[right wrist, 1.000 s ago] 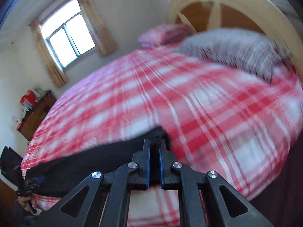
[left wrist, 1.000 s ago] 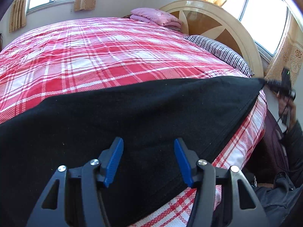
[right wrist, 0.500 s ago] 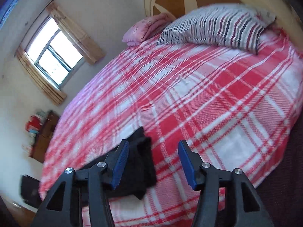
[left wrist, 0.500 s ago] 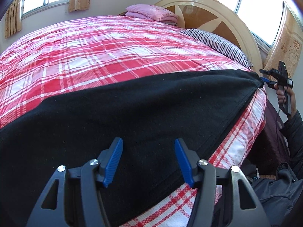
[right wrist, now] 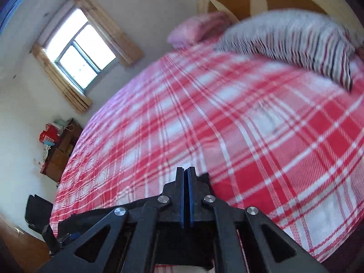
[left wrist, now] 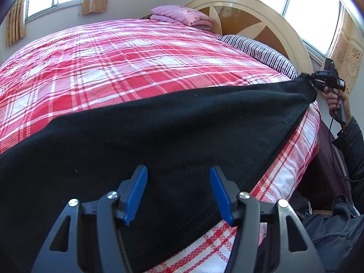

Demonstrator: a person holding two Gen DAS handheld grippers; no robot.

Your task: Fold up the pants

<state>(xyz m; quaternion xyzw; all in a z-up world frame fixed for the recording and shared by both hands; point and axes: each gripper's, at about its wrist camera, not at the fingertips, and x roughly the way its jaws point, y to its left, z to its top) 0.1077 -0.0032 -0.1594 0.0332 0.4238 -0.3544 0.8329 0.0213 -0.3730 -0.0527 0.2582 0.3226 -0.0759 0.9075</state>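
Black pants spread along the near edge of the bed, one corner pinched by the right gripper.

The pants [left wrist: 163, 136] lie flat on the red plaid bedspread [left wrist: 127, 68], stretched along the bed's near side. At their far corner, toward the headboard [left wrist: 273, 22], the right gripper [right wrist: 186, 175] has its blue pads pressed together on a tip of the black cloth. The left gripper [left wrist: 178, 193] hovers over the pants near the bed's edge, jaws apart and holding nothing. Beyond the pants, a striped pillow [left wrist: 257, 50] and a folded pink blanket [left wrist: 182, 17] rest against the headboard.
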